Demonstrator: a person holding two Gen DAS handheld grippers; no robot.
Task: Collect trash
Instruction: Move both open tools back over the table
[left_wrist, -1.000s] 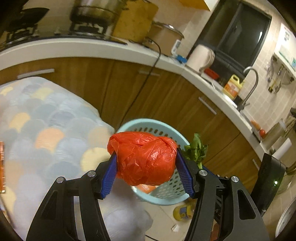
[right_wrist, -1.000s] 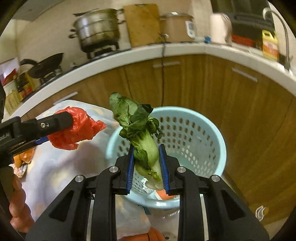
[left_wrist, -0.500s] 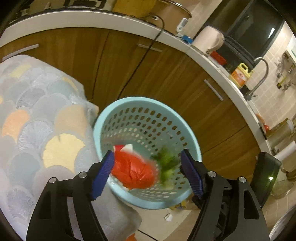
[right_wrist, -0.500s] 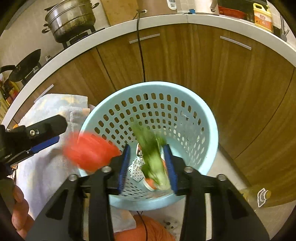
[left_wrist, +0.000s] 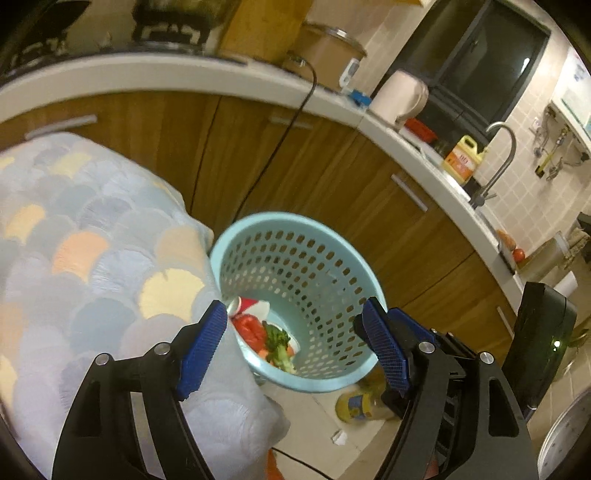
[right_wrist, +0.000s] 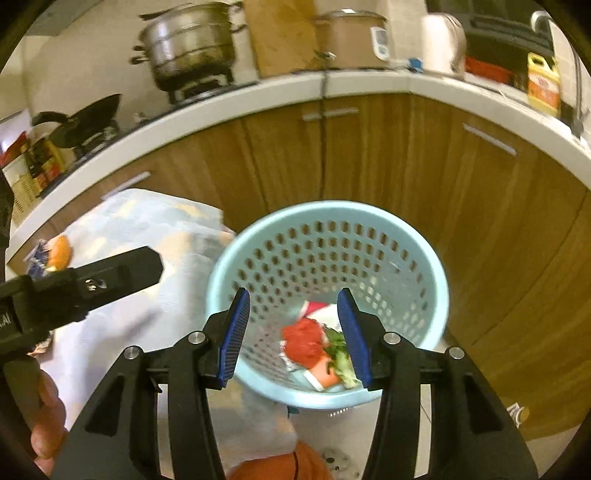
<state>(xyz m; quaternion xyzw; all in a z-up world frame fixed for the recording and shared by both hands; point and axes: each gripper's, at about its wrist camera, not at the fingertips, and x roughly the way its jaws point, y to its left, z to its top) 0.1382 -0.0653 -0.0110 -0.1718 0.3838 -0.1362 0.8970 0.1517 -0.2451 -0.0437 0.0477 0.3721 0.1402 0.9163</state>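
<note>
Both my claws hang empty over the bin: the left gripper (left_wrist: 295, 347) is spread wide, the right gripper (right_wrist: 293, 332) released with nothing between its pads. Below them, the red bag (right_wrist: 303, 339) and the greens (right_wrist: 338, 352) lie in the blue basket (right_wrist: 436, 295), which touches the cloth-draped table (left_wrist: 92, 240). Beyond, I judge the dangling power cord (left_wrist: 273, 147) could snag a careless swing.
</note>
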